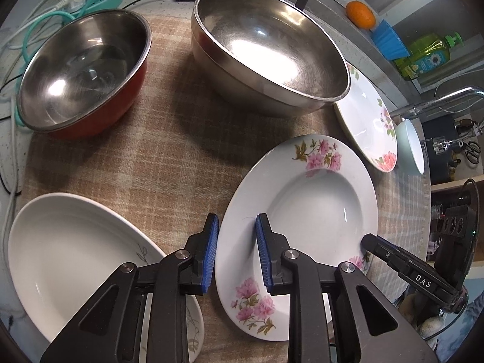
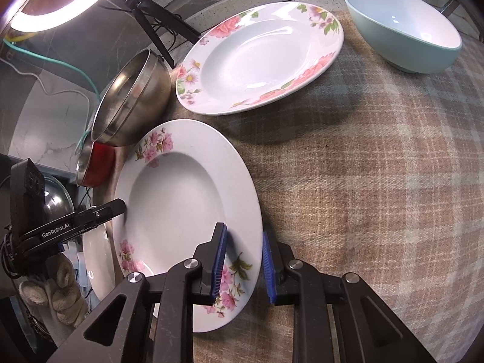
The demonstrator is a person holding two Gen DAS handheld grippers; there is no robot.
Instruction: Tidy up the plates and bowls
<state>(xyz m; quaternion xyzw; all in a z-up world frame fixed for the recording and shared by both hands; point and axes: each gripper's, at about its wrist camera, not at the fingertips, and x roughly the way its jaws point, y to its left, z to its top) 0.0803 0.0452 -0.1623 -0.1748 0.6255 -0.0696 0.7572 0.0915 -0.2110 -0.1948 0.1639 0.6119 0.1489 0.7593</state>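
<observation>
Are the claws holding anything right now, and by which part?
Both straddle the pink-flowered plate's rim on opposite sides: left claw, right claw. Whether the pads actually press it cannot be told.

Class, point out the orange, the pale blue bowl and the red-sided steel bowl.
orange point(image 1: 360, 14), left wrist view, middle of its skin.
pale blue bowl point(image 2: 414, 57), right wrist view, outer wall.
red-sided steel bowl point(image 1: 81, 60), left wrist view, inner wall.

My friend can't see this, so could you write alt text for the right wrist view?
Black jaws with blue pads straddle the near rim of a pink-flowered plate on a plaid cloth. Behind lie another floral plate, a pale blue bowl and steel bowls.
</observation>
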